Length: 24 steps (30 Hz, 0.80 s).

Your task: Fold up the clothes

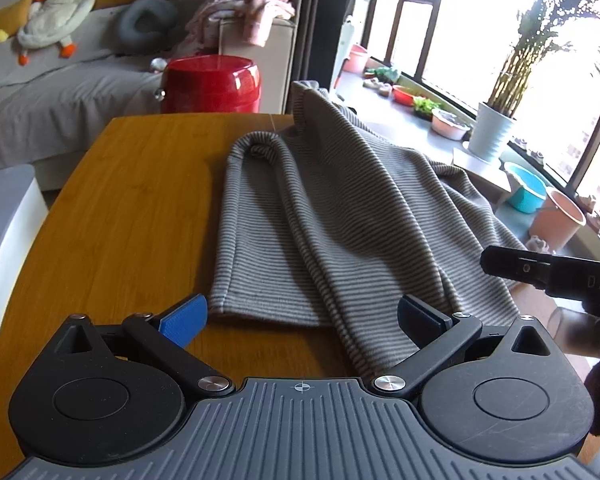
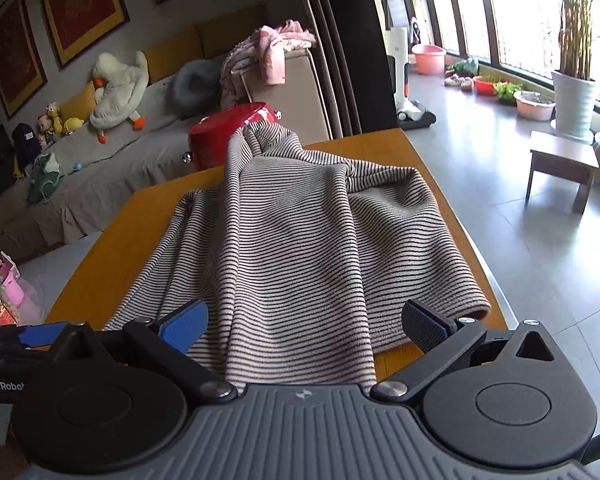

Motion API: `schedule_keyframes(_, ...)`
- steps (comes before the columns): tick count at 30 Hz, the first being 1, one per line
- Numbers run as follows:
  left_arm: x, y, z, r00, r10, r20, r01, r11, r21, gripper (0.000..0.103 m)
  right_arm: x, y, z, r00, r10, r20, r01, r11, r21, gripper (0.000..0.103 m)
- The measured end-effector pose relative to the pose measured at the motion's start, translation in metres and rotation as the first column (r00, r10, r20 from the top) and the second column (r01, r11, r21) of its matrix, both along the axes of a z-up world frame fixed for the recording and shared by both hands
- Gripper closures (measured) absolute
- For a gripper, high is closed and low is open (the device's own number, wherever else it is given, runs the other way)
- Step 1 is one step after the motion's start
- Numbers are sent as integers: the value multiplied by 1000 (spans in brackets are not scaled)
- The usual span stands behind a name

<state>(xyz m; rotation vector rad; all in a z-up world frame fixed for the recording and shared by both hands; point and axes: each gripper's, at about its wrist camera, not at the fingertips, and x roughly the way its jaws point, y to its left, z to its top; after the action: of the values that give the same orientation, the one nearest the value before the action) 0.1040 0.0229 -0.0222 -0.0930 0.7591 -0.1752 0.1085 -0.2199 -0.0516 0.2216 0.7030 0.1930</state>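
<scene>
Striped grey cloth, one garment [image 1: 332, 216], lies on the wooden table [image 1: 140, 200] only partly folded, with loose bunched layers left to flatten, while the left hand-held gripper [image 1: 302, 320] and right hand-held gripper [image 2: 304, 326] both stand wide open, gripping nothing.

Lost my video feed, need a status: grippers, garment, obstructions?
Left gripper open, right gripper open, both empty at near hem. Striped garment partly folded on wooden table. Nothing in the way.
</scene>
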Motion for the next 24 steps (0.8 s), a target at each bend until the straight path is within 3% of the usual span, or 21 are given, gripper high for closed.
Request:
schedule_keyframes(4, 35, 5, -7, 1000, -26, -3, 25, 997, -70, 0, 34, 11, -7, 999, 37, 4, -37, 999, -4, 0)
schedule_keyframes(9, 73, 2, -12, 998, -52, 29, 55, 993, -103, 0, 74, 23, -4, 998, 37, 55, -37, 999, -3, 0)
schedule_keyframes(14, 105, -1, -31, 999, -36, -29, 32, 991, -133, 0, 111, 30, -7, 997, 10, 75, -4, 998, -70, 0)
schedule_keyframes(17, 107, -3, -35, 999, -45, 12, 46, 992, -121, 0, 127, 29, -26, 1000, 14, -2, -14, 998, -67, 0)
schedule_keyframes(24, 98, -5, -42, 994, -87, 66, 92, 992, -87, 0, 124, 19, -36, 1000, 4, 17, -4, 1000, 15, 0)
